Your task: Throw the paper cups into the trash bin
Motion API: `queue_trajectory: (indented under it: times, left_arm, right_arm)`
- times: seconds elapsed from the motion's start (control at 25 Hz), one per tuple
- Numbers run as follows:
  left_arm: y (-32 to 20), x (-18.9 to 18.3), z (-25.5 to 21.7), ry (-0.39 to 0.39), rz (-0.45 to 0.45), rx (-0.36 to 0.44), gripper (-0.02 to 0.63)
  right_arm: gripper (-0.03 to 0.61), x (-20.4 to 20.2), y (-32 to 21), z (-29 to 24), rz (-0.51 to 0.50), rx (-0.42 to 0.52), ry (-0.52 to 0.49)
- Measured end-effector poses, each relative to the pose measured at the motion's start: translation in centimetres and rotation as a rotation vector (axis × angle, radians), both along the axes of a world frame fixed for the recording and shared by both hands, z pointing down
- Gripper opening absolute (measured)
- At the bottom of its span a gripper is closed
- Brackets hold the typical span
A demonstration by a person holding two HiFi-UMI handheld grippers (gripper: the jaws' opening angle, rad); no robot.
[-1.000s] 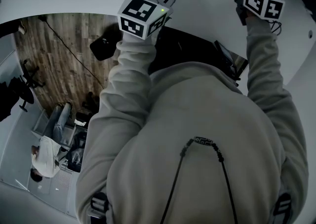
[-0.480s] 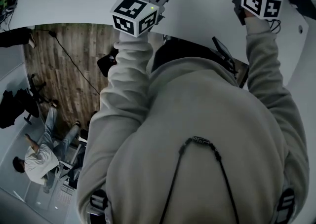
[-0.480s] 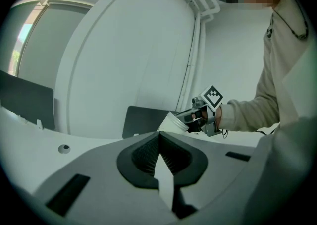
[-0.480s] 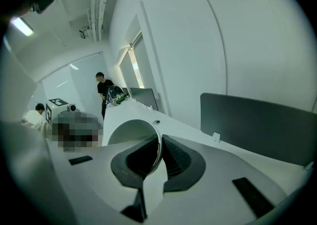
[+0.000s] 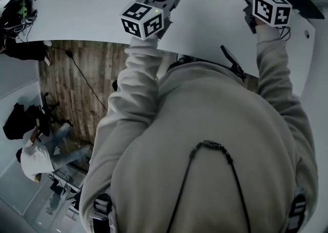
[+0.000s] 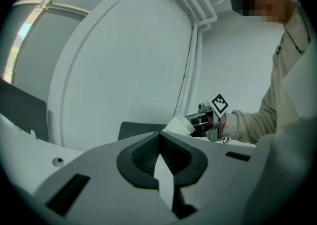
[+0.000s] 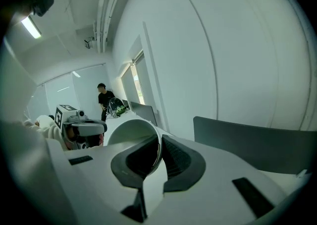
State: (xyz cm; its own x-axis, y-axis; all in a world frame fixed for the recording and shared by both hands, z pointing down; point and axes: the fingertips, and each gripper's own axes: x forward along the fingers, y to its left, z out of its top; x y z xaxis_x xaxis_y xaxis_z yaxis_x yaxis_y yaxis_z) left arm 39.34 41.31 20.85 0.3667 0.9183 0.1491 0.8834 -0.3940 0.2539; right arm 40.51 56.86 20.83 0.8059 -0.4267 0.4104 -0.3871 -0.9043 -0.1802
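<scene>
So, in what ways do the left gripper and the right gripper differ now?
The left gripper is empty; the right gripper holds a paper cup by its wall. The left gripper's jaws meet, while the right gripper's stand slightly apart, one inside the cup's rim, one outside. Both carry a marker cube.

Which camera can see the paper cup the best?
The right gripper view: the paper cup fills the middle, close up, its wall pinched in the jaws of the right gripper. The left gripper view shows it small, from the side. The head view catches only its end at the top edge.
</scene>
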Motion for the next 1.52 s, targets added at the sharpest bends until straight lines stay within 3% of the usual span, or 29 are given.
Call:
queue_trajectory:
  times: [0.24,0.48,0.64,0.8,1.04,1.28,1.4,1.52]
  left_arm:
    - [0.4,2.0,-3.1,0.036,-0.118,-0.149,0.002]
    - [1.6,2.2,-3.9,0.087,-0.088,-0.101,0.002]
    - [2.3,1.6,-3.6,0.11,-0.068,-0.068,0.001]
    - [2.3,2.2,-4.3,0.136,-0.113,-0.069,0.002]
    - [1.4,2.2,-2.6,0.158,-0.199,0.0,0.002]
    - [-5.9,1.9,0.1,0.123,-0.354,0.101,0.002]
    - [-13.2,1.7,2.4,0.114,-0.503,0.155,0.002]
    - [-21.7,-1.7,0.7,0.128,-0.673,0.163,0.002]
  right_arm:
    - [0.043,-0.6,2.2,-2.1,0.03,0.009,0.047]
    - [0.043,-0.1,2.1,-3.2,0.005,-0.057,0.073]
    - [0.043,-0.1,3.3,-2.0,0.008,-0.028,0.045]
    - [0.043,0.6,3.3,-2.0,-0.02,-0.015,0.059]
    - [0.043,1.4,3.8,0.2,-0.07,0.037,0.056]
    - [0.043,3.0,-0.8,2.0,-0.187,0.097,0.05]
    - [0.043,4.6,-5.8,5.2,-0.288,0.122,0.032]
    - [0.043,3.7,-12.2,4.4,-0.404,0.141,0.043]
